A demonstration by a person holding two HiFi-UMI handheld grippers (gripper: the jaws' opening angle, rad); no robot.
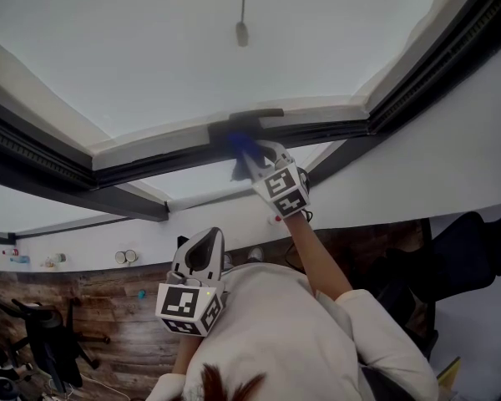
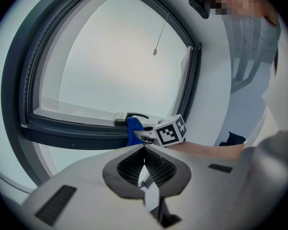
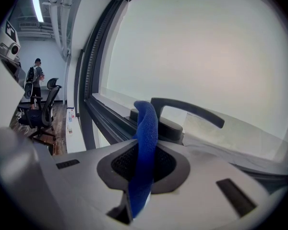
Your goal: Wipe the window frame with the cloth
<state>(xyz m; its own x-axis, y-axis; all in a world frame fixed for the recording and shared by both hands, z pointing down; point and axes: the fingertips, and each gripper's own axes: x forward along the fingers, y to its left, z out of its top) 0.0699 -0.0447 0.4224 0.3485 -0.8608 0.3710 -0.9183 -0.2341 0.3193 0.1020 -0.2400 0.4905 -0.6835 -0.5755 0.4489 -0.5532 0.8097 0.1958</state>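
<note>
A blue cloth (image 1: pixel 242 151) is pressed against the dark window frame (image 1: pixel 150 161), just below the black window handle (image 1: pixel 246 117). My right gripper (image 1: pixel 259 155) is shut on the cloth, arm stretched up to the frame. In the right gripper view the blue cloth (image 3: pixel 147 123) stands up between the jaws, close to the handle (image 3: pixel 187 110) and the frame (image 3: pixel 103 123). My left gripper (image 1: pixel 202 253) hangs lower, away from the window, shut with nothing in it. The left gripper view shows its jaws closed (image 2: pixel 144 150), with the cloth (image 2: pixel 133 128) and the right gripper's marker cube (image 2: pixel 171 131) ahead.
A blind cord with a pull (image 1: pixel 242 32) hangs before the pane. White wall runs along the right (image 1: pixel 451 149). Below are a wooden floor, office chairs (image 1: pixel 42 341) and a dark chair (image 1: pixel 472 253). A person (image 3: pixel 36 73) stands far off in the room.
</note>
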